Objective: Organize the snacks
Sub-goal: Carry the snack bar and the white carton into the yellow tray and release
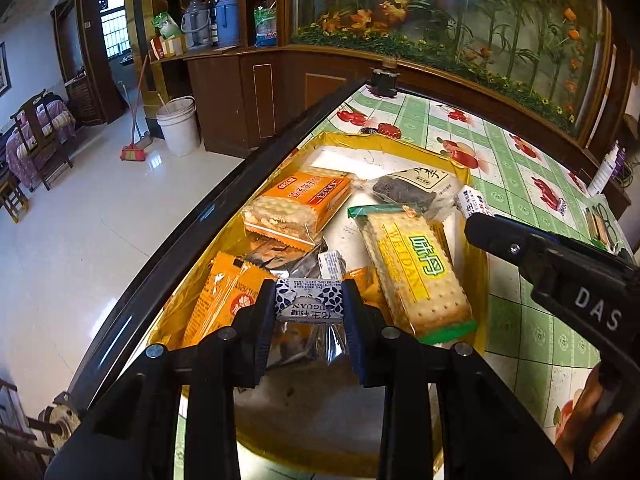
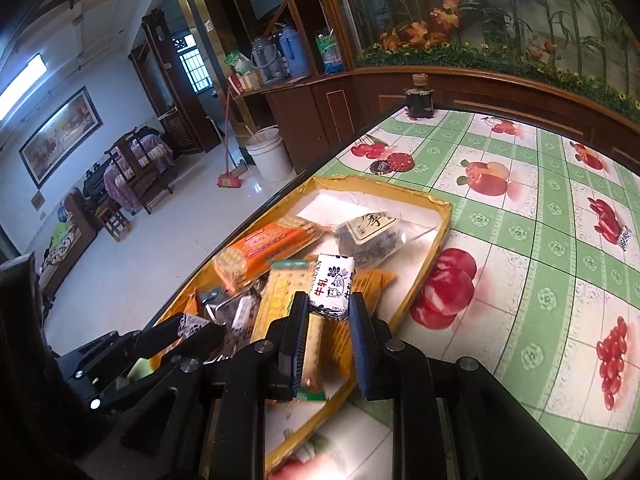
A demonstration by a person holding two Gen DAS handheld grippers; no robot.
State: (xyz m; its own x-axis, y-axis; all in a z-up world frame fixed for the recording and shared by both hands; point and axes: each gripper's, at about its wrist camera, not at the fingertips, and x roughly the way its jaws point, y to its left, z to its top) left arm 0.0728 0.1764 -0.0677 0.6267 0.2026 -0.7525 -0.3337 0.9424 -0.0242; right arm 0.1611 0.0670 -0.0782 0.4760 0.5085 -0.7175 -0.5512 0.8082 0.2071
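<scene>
**Both grippers carry wrapped candies above the snack box**

The left gripper (image 1: 309, 304) clamps a blue-and-white wrapped candy (image 1: 310, 305) crosswise between its pads, above the near end of the yellow cardboard box (image 1: 478, 280). The right gripper (image 2: 329, 312) pinches a second white candy block (image 2: 332, 286) by its lower end, over the yellow Weidan cracker pack (image 1: 416, 268). An orange biscuit pack (image 1: 298, 210) lies farther back in the box.

Daylight interior, fairly bright. Window (image 1: 114, 28) blown out; ceiling lamp (image 2: 24, 78) glaring. Sheen on floor (image 1: 100, 216). Strong fisheye bending, dark vignette at corners. Right view softer, snacks slightly motion-blurred. Tool bodies dark, near-field soft.
</scene>
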